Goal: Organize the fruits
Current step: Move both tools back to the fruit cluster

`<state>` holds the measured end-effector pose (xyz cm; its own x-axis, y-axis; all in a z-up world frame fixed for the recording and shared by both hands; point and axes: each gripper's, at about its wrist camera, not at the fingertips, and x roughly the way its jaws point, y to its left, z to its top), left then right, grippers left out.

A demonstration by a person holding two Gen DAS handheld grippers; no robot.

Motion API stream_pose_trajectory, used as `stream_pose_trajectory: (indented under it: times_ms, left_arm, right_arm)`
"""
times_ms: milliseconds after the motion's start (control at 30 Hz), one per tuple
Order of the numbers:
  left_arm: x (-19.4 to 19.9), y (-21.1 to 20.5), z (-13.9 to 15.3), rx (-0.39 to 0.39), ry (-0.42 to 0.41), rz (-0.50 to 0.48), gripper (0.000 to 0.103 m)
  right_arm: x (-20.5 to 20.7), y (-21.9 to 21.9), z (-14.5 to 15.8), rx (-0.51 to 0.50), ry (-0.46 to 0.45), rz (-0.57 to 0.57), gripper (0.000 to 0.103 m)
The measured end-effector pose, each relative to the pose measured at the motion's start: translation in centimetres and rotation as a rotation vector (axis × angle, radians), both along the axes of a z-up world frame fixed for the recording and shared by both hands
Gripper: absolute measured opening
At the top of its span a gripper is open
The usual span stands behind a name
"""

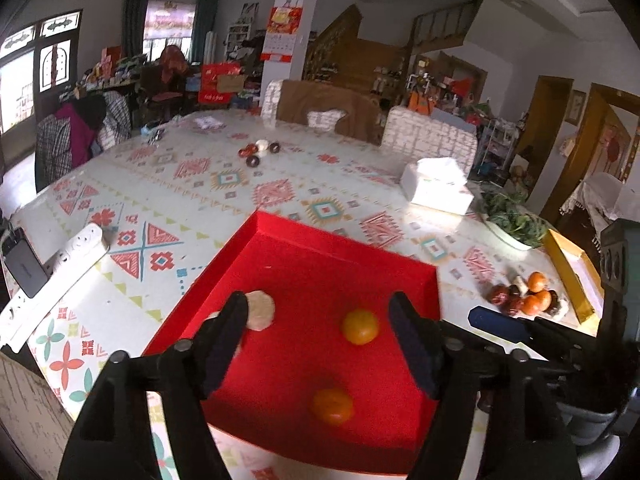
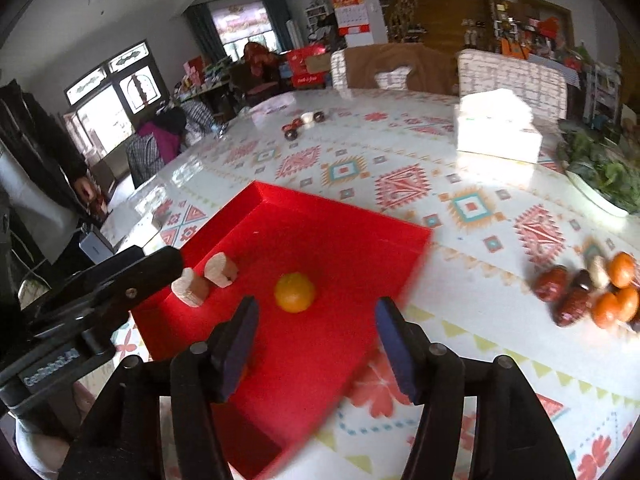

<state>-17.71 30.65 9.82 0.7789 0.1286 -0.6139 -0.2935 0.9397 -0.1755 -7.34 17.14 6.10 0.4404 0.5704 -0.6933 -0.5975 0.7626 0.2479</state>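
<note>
- On the floor of the red tray [image 1: 280,236], two oranges [image 1: 360,326] are seen apart; being round, no long axis is shown.
- Two beige pieces [image 2: 221,269] are laid near its left wall.
- More fruit [image 2: 592,294] is heaped on the table [image 2: 400,152], well right.
- The left gripper [image 1: 320,340] and the right gripper [image 2: 316,340] are held apart, empty.

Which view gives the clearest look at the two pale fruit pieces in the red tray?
The right wrist view: both pale pieces lie unobstructed near the red tray's left wall, cut faces visible. In the left wrist view one piece is partly covered by the left hand-held gripper's finger and the other is almost hidden.
</note>
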Motion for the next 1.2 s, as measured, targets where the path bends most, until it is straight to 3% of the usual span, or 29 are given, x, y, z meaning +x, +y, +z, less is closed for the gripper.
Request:
stream_pose_trajectory:
  times_ms: [567,1067,1200]
  left_arm:
    - [-1.2,-10.4,2.7,0.078,-0.027,-0.142,0.08]
    - [1.9,-15.5,-0.5,0.031,0.051,-0.264,0.08]
    - [3.1,-16.0,-1.1,0.023,0.067,-0.278,0.08]
  right_arm:
    - [-2.0,-12.8,1.4,0.071,-0.043,-0.166,0.072]
    - [1.0,-30.5,-1.3,0.02,0.03,-0.488,0.072]
    - [3.3,-32.7,-1.4,0.032,0.051,-0.535,0.072]
